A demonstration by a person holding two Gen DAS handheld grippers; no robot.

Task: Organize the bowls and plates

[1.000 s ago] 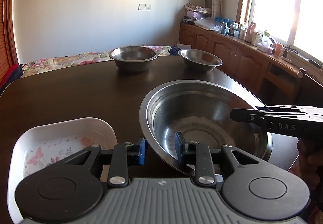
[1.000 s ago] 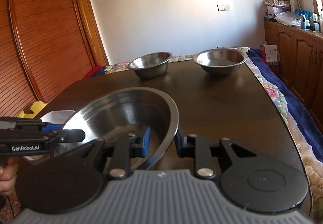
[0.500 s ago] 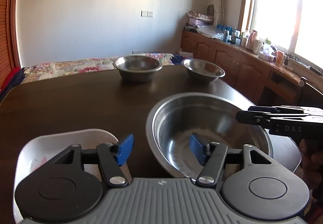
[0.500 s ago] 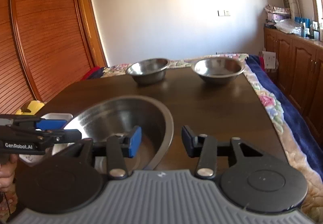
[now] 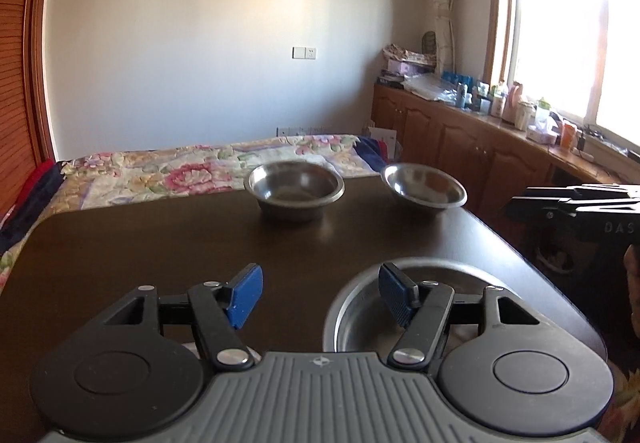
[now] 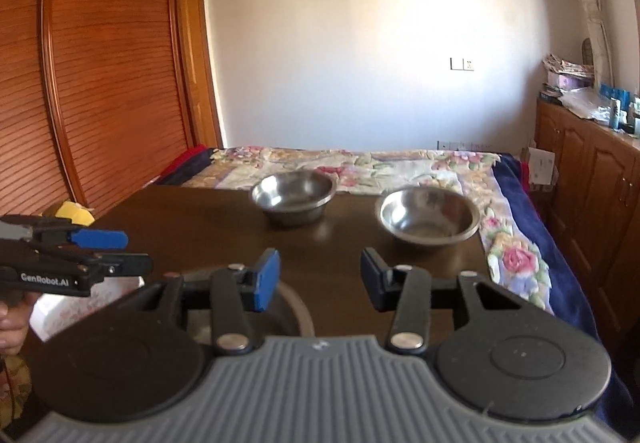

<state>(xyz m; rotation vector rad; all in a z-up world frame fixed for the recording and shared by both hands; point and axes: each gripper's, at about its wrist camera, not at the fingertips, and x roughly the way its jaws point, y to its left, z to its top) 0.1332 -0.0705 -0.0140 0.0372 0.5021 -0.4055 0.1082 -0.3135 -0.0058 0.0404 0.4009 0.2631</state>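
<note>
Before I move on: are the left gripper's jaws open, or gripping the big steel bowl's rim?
Open. In the left wrist view the left gripper has its blue pads spread wide with nothing between them; the big bowl rests on the table.

From here only two bits of lettering can be read, both on the handheld tools over the dark table (image 6: 200, 219). The left gripper (image 6: 108, 251), seen side-on at the table's left edge in the right wrist view, carries white letters "GenRobot.AI" along its black body. The right gripper (image 5: 560, 203), seen side-on past the table's right edge in the left wrist view, shows faint pale letters "DAS" on its black flank before the picture cuts it off. The bottles and boxes on the wooden sideboard (image 5: 480, 127) beyond the table are too small to read.
</note>
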